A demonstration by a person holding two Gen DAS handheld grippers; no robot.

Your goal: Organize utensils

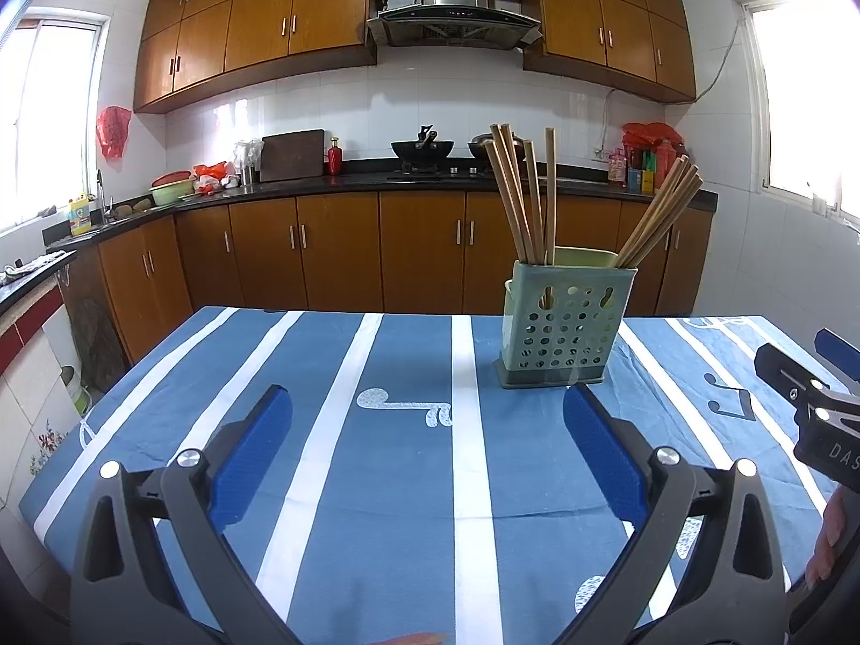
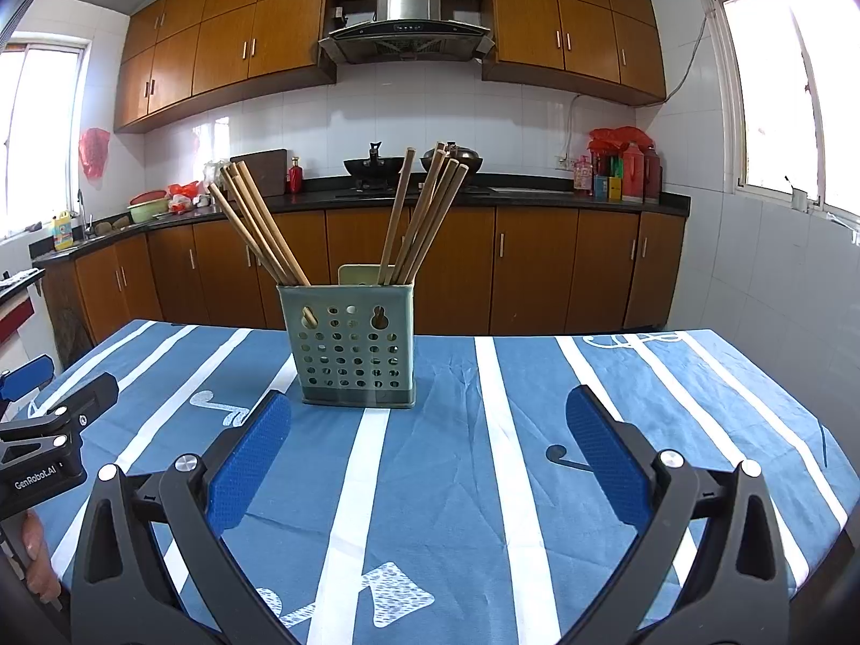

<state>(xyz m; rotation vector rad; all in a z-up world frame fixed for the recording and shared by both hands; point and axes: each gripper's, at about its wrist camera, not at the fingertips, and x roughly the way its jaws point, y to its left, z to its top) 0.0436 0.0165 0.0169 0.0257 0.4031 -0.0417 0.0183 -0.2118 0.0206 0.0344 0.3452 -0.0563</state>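
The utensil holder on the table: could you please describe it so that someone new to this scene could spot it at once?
Start at the table covered by a blue cloth with white stripes. Near its far edge stands a pale green, box-shaped plastic utensil holder with round holes punched through its front wall. It is the only object standing on the cloth, and two bunches of wooden chopsticks fan out from its top.

Green perforated utensil holder (image 2: pixel 355 344) stands upright on the blue striped tablecloth (image 2: pixel 484 457), near its far edge. Wooden chopsticks (image 2: pixel 258 226) stand inside in two bunches, one leaning left, the other (image 2: pixel 424 215) leaning right, tips fanned above the holder's rim.
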